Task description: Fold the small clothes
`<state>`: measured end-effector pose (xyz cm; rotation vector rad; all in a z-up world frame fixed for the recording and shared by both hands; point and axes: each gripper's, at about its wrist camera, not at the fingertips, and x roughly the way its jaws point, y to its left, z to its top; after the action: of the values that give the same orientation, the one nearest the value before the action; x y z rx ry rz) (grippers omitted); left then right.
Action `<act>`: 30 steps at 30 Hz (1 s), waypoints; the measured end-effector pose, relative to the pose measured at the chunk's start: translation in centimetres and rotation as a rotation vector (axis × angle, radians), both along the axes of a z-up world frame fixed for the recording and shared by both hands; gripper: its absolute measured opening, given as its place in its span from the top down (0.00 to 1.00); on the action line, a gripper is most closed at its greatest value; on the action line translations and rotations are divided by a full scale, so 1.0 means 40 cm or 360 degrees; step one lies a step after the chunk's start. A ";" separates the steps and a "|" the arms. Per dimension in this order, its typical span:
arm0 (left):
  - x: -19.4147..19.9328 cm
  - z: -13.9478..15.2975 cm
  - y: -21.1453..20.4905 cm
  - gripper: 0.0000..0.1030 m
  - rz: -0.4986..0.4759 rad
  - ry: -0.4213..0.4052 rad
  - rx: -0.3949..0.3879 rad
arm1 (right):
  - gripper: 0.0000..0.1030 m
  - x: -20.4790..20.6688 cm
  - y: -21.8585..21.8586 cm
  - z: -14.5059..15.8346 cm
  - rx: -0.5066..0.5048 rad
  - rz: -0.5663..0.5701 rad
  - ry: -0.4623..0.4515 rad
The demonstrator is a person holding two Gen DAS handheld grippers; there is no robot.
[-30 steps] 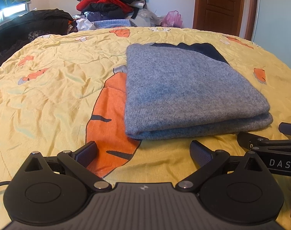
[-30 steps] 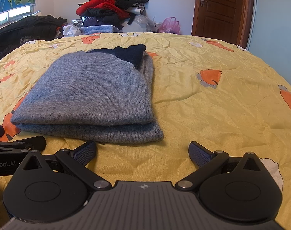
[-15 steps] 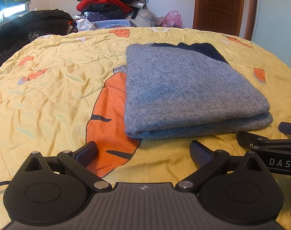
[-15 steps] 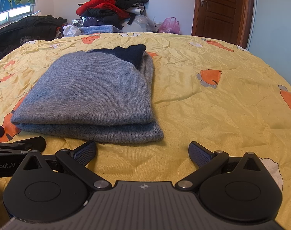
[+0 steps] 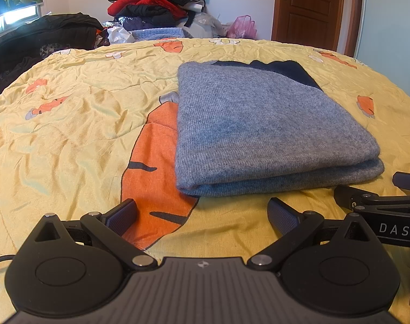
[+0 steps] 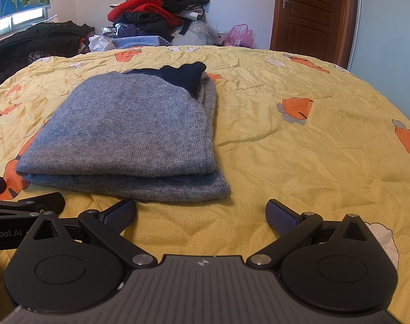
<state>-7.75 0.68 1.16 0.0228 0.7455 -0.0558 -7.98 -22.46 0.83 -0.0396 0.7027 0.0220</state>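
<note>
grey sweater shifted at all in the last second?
No. In the left wrist view the grey sweater keeps the same overlap with the big orange carrot print on the bedspread as before.

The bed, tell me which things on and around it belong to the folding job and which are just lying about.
Part of the job:
- grey sweater, folded on the yellow bedspread
- left gripper, jaws open
- right gripper, jaws open

Just lying about:
- clothes pile
- pink bag
- black coat
- door
</note>
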 end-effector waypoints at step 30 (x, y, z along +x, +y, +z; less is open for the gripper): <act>-0.058 0.061 0.004 0.00 -0.0004 0.0001 0.0044 | 0.00 -0.073 -0.003 0.064 0.0006 0.0072 -0.0021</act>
<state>-10.09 0.85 3.62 0.0500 0.7467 -0.0480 -10.91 -22.59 3.39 -0.0521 0.6884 0.0664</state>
